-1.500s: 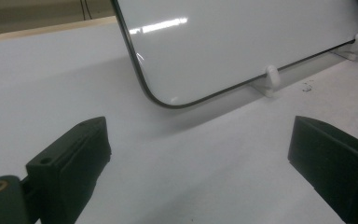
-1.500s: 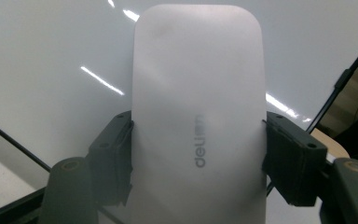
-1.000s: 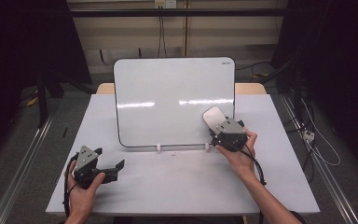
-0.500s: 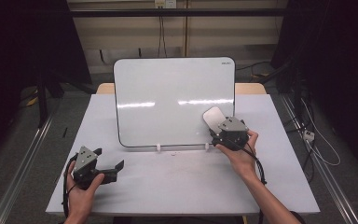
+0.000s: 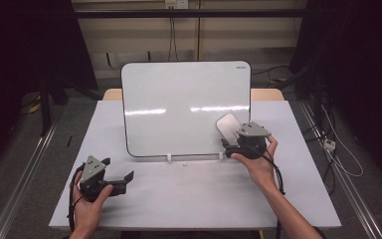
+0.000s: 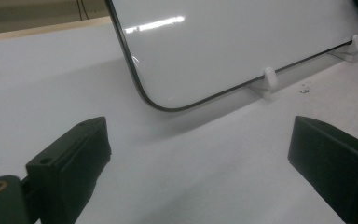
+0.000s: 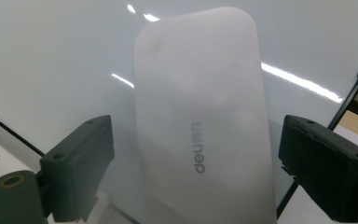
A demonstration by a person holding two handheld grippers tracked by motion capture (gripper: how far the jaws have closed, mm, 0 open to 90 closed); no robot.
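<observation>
The whiteboard (image 5: 186,107) is seen propped upright on two small white feet (image 6: 270,79) at the middle of the table (image 5: 199,199), leaning slightly back; its face is blank, with streaks of light reflected across it. An eraser (image 5: 227,128) is set flat against the board's lower right part, near the bottom edge; in the right gripper view the eraser (image 7: 205,116) is shown pale and rounded, a grey logo printed along it. The right hand-held gripper (image 5: 231,144) is held just below the eraser; its jaws have just been opening and are now spread wide, released, with the eraser lying between them and gaps visible on both sides, so no pad is pressed on it. The left hand-held gripper (image 5: 124,180) is kept low over the table's near left part, well apart from the board; its jaws are parted wide with nothing between them, and the board's lower left corner (image 6: 144,93) is framed ahead of them. A few dark specks (image 6: 304,87) are scattered on the table by one foot.
</observation>
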